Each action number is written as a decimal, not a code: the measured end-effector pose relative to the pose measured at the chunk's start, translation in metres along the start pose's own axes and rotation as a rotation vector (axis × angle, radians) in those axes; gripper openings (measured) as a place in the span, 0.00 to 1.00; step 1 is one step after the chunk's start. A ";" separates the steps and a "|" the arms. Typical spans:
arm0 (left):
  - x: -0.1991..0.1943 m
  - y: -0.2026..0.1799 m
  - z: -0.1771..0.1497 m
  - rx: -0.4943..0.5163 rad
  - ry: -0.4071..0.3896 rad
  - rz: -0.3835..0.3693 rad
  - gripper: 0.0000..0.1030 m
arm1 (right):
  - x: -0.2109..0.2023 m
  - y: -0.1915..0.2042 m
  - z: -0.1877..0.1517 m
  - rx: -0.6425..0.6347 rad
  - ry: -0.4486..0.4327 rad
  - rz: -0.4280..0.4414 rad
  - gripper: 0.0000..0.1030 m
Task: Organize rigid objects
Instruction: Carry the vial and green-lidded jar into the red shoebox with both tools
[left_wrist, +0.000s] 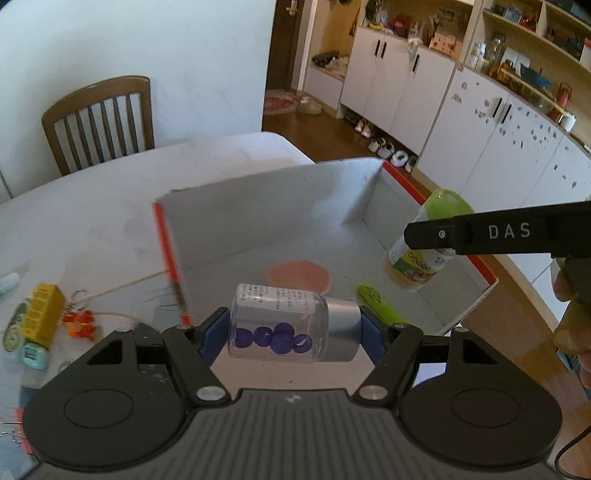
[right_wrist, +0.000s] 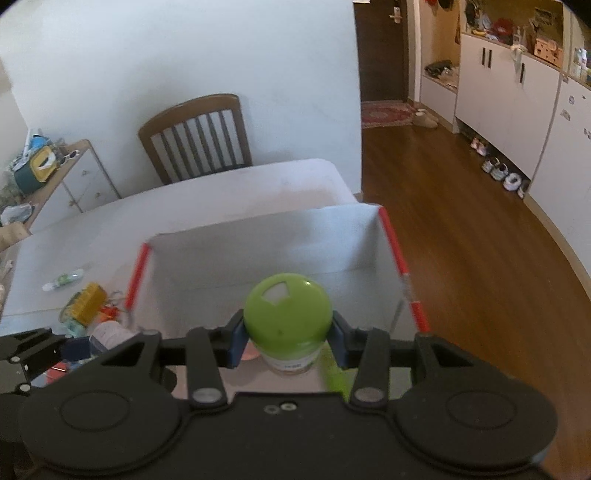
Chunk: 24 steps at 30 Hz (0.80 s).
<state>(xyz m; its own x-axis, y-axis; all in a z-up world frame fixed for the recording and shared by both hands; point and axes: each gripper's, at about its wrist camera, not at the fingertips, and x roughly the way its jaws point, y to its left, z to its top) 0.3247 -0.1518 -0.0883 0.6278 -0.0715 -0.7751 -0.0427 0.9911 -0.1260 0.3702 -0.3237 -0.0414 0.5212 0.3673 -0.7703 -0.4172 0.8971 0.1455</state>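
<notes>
My left gripper (left_wrist: 293, 326) is shut on a clear glass jar (left_wrist: 280, 325) with a silver lid and blue balls inside, held sideways over the near part of a grey box with red edges (left_wrist: 258, 221). My right gripper (right_wrist: 286, 332) is shut on a green-capped bottle (right_wrist: 287, 314), held upright over the same box (right_wrist: 258, 251). The bottle also shows in the left wrist view (left_wrist: 424, 251) over the box's right side. A round pink disc (left_wrist: 298, 277) and a green highlighter (left_wrist: 380, 304) lie on the box floor.
On the white table (left_wrist: 92, 221) left of the box lie a yellow carton (left_wrist: 42, 314), an orange key charm (left_wrist: 79, 323) and small teal items (left_wrist: 33, 356). A wooden chair (left_wrist: 99, 122) stands behind the table. White cabinets (left_wrist: 480, 122) and wooden floor are to the right.
</notes>
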 end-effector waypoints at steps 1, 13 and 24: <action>0.006 -0.003 0.001 -0.004 0.015 -0.001 0.71 | 0.003 -0.006 0.000 0.002 0.006 -0.001 0.42; 0.068 -0.032 0.015 0.003 0.155 0.042 0.71 | 0.050 -0.030 0.010 -0.032 0.067 0.027 0.42; 0.108 -0.053 0.018 -0.004 0.270 0.042 0.71 | 0.089 -0.031 0.023 -0.100 0.114 0.021 0.42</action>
<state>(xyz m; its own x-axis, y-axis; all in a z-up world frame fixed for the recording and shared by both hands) 0.4084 -0.2100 -0.1544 0.3952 -0.0580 -0.9167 -0.0676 0.9935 -0.0920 0.4461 -0.3130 -0.1000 0.4261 0.3506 -0.8340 -0.5026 0.8582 0.1040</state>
